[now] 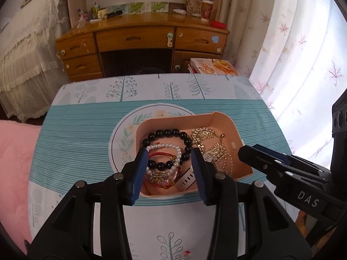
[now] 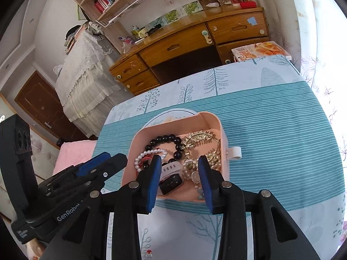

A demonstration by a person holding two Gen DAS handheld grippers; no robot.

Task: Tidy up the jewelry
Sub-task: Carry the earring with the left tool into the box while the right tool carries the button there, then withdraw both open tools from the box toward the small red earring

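Note:
A pink open box [image 1: 225, 119] [image 2: 213, 119] stands mid-table, full of jewelry. In it lie a black bead bracelet [image 1: 167, 132] [image 2: 166, 139], a white pearl bracelet [image 1: 164, 145] [image 2: 149, 152], a red cord bracelet [image 1: 161, 154], gold necklaces [image 1: 203, 134] [image 2: 199, 137] and a white-strapped watch [image 2: 171, 174]. My left gripper [image 1: 169, 155] is open, empty, above the box's left half. My right gripper [image 2: 179, 162] is open, empty, above the box's near side. Each gripper shows in the other's view: the right one [image 1: 260, 158], the left one [image 2: 102, 164].
The table has a teal striped cloth [image 1: 82, 134] [image 2: 271, 130] with tree prints. A small red-stoned ring [image 1: 187, 253] [image 2: 149, 253] lies near the front edge. A wooden desk [image 1: 141, 41] stands behind, a curtain [image 1: 299, 54] to the right, pink bedding [image 1: 15, 162] to the left.

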